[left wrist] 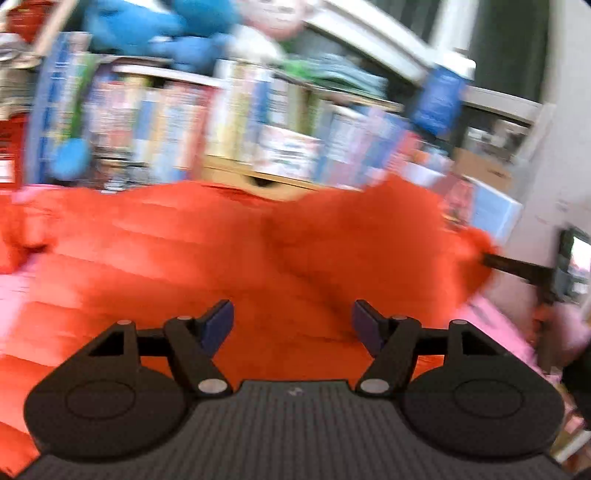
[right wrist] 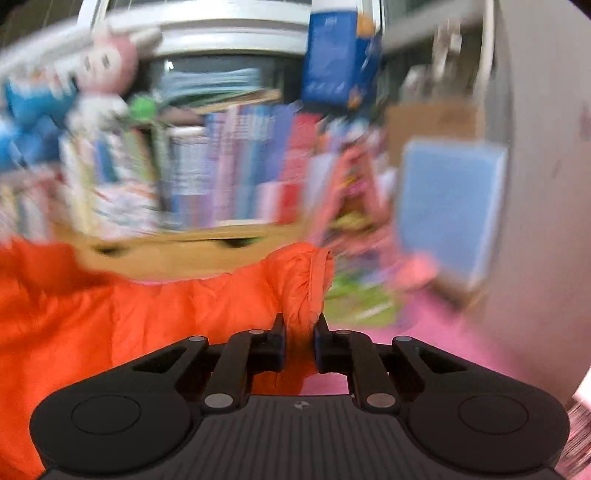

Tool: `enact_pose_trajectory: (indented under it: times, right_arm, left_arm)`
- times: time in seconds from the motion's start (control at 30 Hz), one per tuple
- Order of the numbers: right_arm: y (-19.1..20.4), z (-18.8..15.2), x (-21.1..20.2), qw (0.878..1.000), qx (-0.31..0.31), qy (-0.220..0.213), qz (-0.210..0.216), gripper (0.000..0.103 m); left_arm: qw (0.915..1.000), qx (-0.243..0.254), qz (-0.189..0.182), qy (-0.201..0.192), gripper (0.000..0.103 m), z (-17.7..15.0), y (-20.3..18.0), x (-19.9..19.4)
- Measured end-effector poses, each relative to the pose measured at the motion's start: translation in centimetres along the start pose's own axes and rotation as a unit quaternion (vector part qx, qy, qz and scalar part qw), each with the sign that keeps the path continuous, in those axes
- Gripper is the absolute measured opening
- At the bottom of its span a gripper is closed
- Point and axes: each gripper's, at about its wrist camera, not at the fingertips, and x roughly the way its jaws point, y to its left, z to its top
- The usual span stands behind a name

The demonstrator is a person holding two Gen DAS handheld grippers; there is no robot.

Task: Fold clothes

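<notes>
On a pink surface (right wrist: 436,325), right claw (right wrist: 299,328) pinches the orange jacket (right wrist: 147,317); left claw (left wrist: 292,317) gapes empty

Looks like a child's room in a home. Crammed bookshelf (left wrist: 229,122) along the back wall, packed with bright picture-book spines. Blue plush toy (left wrist: 155,26) and pink-and-white plush rabbit (right wrist: 110,70) perched on top of it. Pink bed cover (right wrist: 436,332) spread below. Orange quilted jacket (left wrist: 229,258) laid out across that cover.
</notes>
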Motion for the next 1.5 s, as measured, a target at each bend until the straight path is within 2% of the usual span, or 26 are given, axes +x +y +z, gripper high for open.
enact_pose_trajectory:
  times: [0.1, 0.27, 0.4, 0.47, 0.53, 0.6, 0.67, 0.7, 0.8, 0.83, 0.87, 0.93, 1.0, 1.1, 1.13, 1.2, 1.33, 1.43, 1.5]
  right_arm:
    - [-2.3, 0.1, 1.5, 0.996, -0.047, -0.008, -0.075, 0.015]
    - [-6.1, -0.5, 4.3, 0.981, -0.083, -0.005, -0.175, 0.015]
    - [-7.2, -1.7, 6.9, 0.975, -0.09, 0.019, -0.201, 0.015]
    - [-7.1, -2.6, 8.2, 0.979, -0.085, 0.034, -0.181, 0.017]
    - [-6.6, -3.4, 8.8, 0.985, -0.078, 0.049, -0.143, 0.034]
    - [-5.4, -3.9, 8.5, 0.99, -0.066, 0.052, -0.11, 0.068]
    - [-4.1, -3.6, 7.6, 0.994, -0.054, 0.042, -0.088, 0.086]
    - [-3.5, -3.4, 6.9, 0.996, -0.045, 0.036, -0.074, 0.091]
    - [-2.3, -2.3, 4.2, 1.0, 0.003, 0.015, -0.026, 0.093]
    - [-1.9, -2.0, 3.4, 1.0, 0.02, 0.009, -0.002, 0.093]
    - [-1.3, -1.7, 2.6, 0.998, 0.039, 0.005, 0.043, 0.09]
    - [1.1, -1.6, 0.6, 0.989, 0.056, 0.005, 0.139, 0.082]
    - [4.8, -1.8, -1.2, 0.975, 0.041, 0.017, 0.216, 0.068]
    - [10.3, -2.6, -3.0, 0.954, -0.001, 0.041, 0.296, 0.066]
    - [12.0, -3.0, -2.9, 0.949, -0.017, 0.052, 0.31, 0.065]
    - [14.1, -3.7, -1.2, 0.952, -0.034, 0.076, 0.295, 0.065]
    - [13.9, -5.0, 4.7, 0.971, -0.015, 0.127, 0.202, 0.063]
    - [12.5, -5.8, 6.5, 0.977, 0.01, 0.132, 0.167, 0.063]
    - [13.1, -5.2, 5.0, 0.984, -0.016, 0.112, 0.138, 0.064]
  left_arm:
    - [0.9983, -0.015, 0.057, 0.001, 0.07, 0.0, 2.2, 0.5]
    - [0.9939, -0.026, 0.105, 0.021, 0.07, -0.7, 4.0, 1.2]
    - [0.9912, -0.024, 0.124, 0.041, 0.07, -1.6, 4.7, 2.1]
    - [0.9904, -0.023, 0.128, 0.047, 0.07, -2.1, 4.8, 2.5]
    - [0.9898, -0.018, 0.133, 0.047, 0.071, -2.5, 4.8, 2.6]
    - [0.9893, -0.011, 0.138, 0.047, 0.073, -2.8, 4.8, 2.7]
    - [0.9888, -0.003, 0.142, 0.047, 0.074, -2.9, 4.6, 2.9]
    - [0.9887, 0.0, 0.142, 0.047, 0.074, -3.0, 4.5, 3.0]
    - [0.989, 0.005, 0.14, 0.048, 0.078, -3.0, 4.5, 3.2]
    - [0.989, 0.006, 0.139, 0.048, 0.079, -3.1, 4.5, 3.3]
    - [0.9888, 0.008, 0.141, 0.048, 0.08, -3.2, 4.5, 3.4]
    - [0.9883, 0.013, 0.144, 0.05, 0.081, -3.2, 4.3, 3.5]
    - [0.9878, 0.018, 0.145, 0.052, 0.082, -3.3, 4.1, 3.6]
    - [0.9876, 0.02, 0.146, 0.054, 0.083, -3.3, 4.1, 3.6]
    - [0.9877, 0.019, 0.146, 0.054, 0.083, -3.3, 4.1, 3.6]
    - [0.9879, 0.017, 0.144, 0.054, 0.083, -3.2, 4.2, 3.5]
    - [0.9888, 0.012, 0.139, 0.054, 0.084, -3.2, 4.3, 3.5]
    - [0.9897, 0.011, 0.132, 0.054, 0.086, -3.2, 4.4, 3.4]
    - [0.99, 0.009, 0.13, 0.053, 0.086, -3.2, 4.5, 3.3]
